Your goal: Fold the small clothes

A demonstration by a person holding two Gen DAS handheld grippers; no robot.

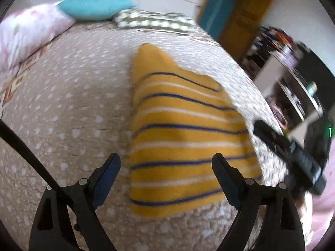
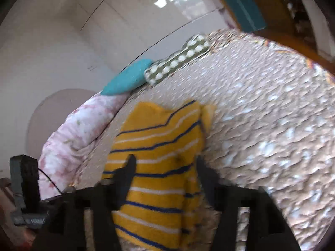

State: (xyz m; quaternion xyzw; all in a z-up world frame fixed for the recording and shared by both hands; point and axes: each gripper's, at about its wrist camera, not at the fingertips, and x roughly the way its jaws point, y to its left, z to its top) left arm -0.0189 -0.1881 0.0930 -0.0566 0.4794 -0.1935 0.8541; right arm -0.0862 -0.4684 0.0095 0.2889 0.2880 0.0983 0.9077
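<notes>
A small yellow garment (image 1: 184, 133) with blue and white stripes lies folded on the beige dotted bedspread (image 1: 69, 108). My left gripper (image 1: 166, 165) is open and empty, hovering over the garment's near left part. In the right wrist view the same garment (image 2: 159, 146) lies under my right gripper (image 2: 165, 167), which is open and empty above its near end. The right gripper (image 1: 291, 152) also shows in the left wrist view at the garment's right edge. Both views are blurred by motion.
A teal cushion (image 1: 94, 7), a pink floral quilt (image 1: 27, 31) and a green dotted pillow (image 1: 150, 21) lie along the far edge of the bed by the white wall. A shelf with clutter (image 1: 293, 79) stands to the right of the bed.
</notes>
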